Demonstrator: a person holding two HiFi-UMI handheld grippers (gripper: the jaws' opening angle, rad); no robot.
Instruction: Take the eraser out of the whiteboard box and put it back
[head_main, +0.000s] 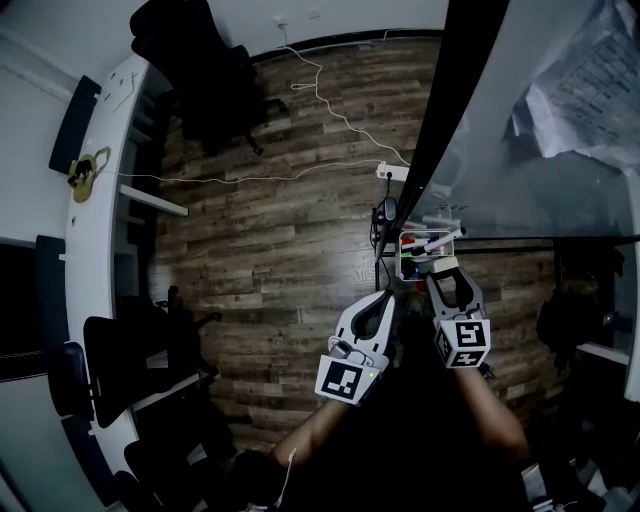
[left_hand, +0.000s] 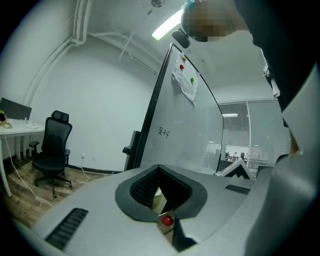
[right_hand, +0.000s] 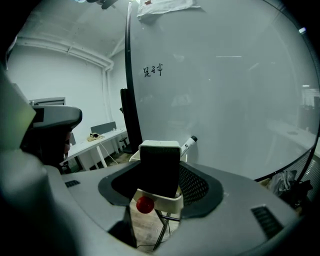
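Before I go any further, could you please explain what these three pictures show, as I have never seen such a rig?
There is no robot arm: a person holds a two-jaw gripper in each hand. The head view comes from a camera on the person's head and looks down at the wooden floor, the left gripper and the right gripper. The other two pictures come from cameras riding on the grippers, each looking along its own jaws. The right gripper is closed on the whiteboard eraser, right by the white whiteboard box, beside the whiteboard. The left gripper is shut on nothing.
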